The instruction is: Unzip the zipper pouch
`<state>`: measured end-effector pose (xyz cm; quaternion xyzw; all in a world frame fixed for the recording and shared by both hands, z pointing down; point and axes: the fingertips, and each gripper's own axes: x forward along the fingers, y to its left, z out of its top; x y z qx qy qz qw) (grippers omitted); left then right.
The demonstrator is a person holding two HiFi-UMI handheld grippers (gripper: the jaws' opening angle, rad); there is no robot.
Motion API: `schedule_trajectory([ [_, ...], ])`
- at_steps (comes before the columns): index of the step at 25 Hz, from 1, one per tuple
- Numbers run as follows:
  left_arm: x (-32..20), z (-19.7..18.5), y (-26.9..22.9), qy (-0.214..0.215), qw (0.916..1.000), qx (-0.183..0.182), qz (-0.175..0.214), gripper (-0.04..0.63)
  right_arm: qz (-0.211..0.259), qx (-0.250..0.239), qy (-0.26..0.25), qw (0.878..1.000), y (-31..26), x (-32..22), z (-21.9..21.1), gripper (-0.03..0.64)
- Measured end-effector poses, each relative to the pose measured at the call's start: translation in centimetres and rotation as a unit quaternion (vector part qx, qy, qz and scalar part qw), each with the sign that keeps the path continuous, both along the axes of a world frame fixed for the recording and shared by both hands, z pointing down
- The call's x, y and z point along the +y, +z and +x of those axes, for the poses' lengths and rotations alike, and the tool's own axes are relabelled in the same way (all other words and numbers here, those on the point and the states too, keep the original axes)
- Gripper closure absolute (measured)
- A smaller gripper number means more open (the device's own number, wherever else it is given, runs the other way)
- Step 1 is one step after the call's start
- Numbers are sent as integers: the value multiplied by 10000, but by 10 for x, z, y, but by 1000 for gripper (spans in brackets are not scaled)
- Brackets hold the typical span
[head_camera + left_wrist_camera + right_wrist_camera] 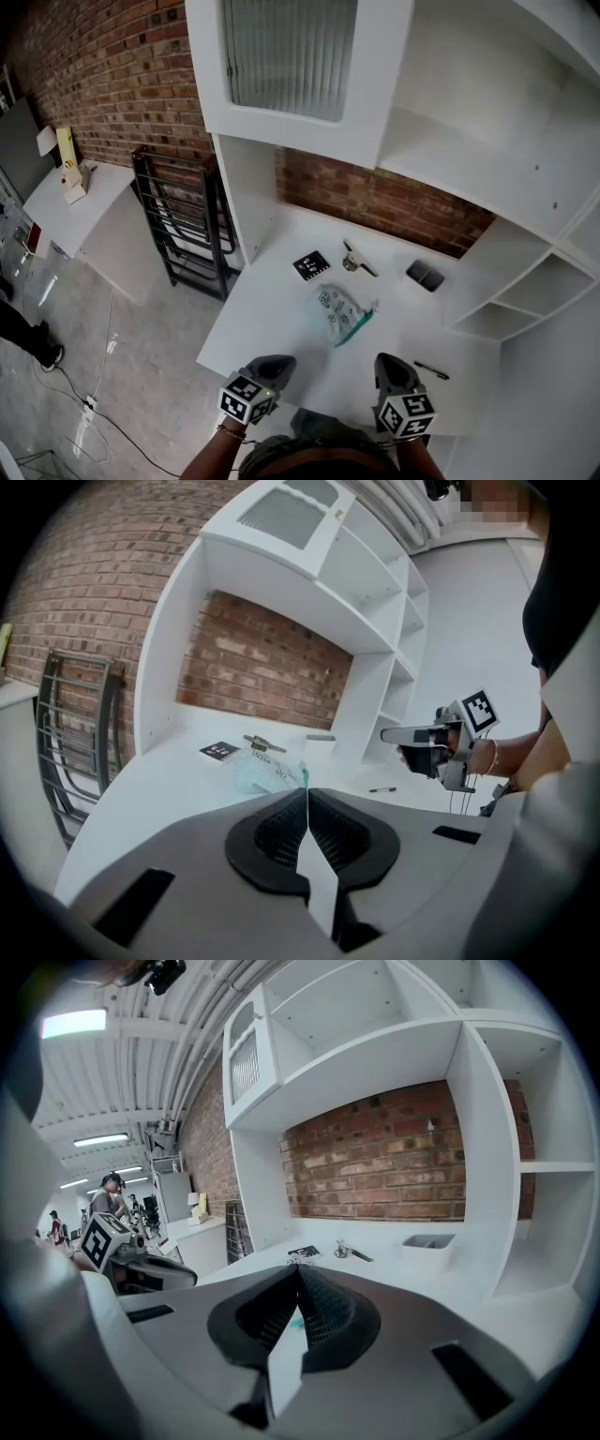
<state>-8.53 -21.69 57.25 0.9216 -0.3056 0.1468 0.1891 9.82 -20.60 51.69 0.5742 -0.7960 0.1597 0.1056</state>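
The pouch [339, 311] lies flat in the middle of the worktop [272, 323], untouched, with its teal zip edge toward the right. The left gripper [275, 364] and right gripper [394, 364] hang well short of the pouch, on its near side. Each has its fingers pressed together on nothing. Unzipping looks not yet begun. Reaching in, pinning the pouch and pulling the slider all remain.

The clear, teal-edged zipper pouch [295, 1323] is almost wholly hidden behind the closed right gripper [300, 1269] in the right gripper view; its print is too small to read.
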Motion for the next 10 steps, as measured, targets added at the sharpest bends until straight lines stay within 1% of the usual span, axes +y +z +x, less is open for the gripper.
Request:
schedule_trajectory([
  [5, -5, -7, 2, -50, 10000, -56, 39, 589, 39, 16, -58, 10000, -3, -8, -6, 617],
  [10, -12, -10, 1, -80, 9999, -12, 82, 589, 19, 36, -56, 10000, -2, -13, -9, 617],
])
